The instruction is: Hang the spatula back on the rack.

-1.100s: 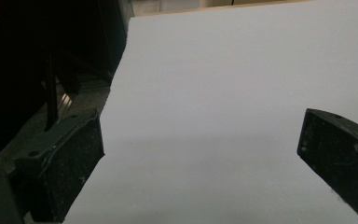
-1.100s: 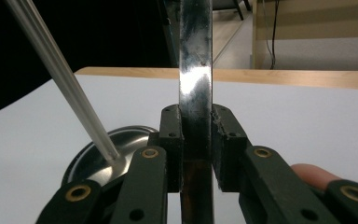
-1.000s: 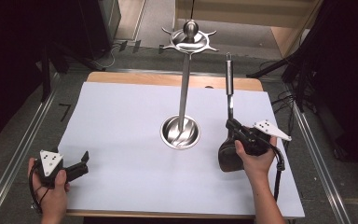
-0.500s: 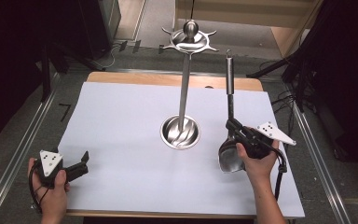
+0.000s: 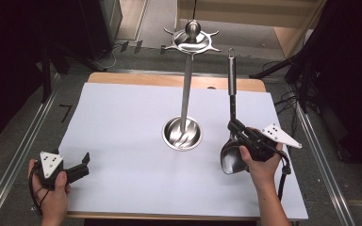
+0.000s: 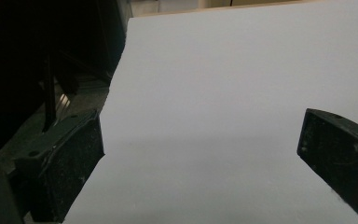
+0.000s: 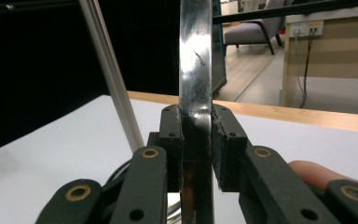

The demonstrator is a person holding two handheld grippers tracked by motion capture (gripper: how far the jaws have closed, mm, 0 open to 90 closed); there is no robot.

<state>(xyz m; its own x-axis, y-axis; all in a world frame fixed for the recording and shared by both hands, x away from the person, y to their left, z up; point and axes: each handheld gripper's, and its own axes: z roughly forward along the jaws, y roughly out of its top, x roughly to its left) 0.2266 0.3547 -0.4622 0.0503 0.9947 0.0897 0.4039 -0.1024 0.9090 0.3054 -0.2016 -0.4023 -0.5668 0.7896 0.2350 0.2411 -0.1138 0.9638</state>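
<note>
The right hand-held gripper clamps one ladle by its handle, bowl probably just touching the surface; one stand beside; left hand-held gripper wide.

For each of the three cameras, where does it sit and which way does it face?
High view: above the person's side, looking forward and down at the white table, both hands and the steel utensil stand.
Left gripper view: on the left hand-held gripper, open over the table.
Right gripper view: on the right hand-held gripper, clamping the steel ladle.
High and right views share ladle and stand.
</note>
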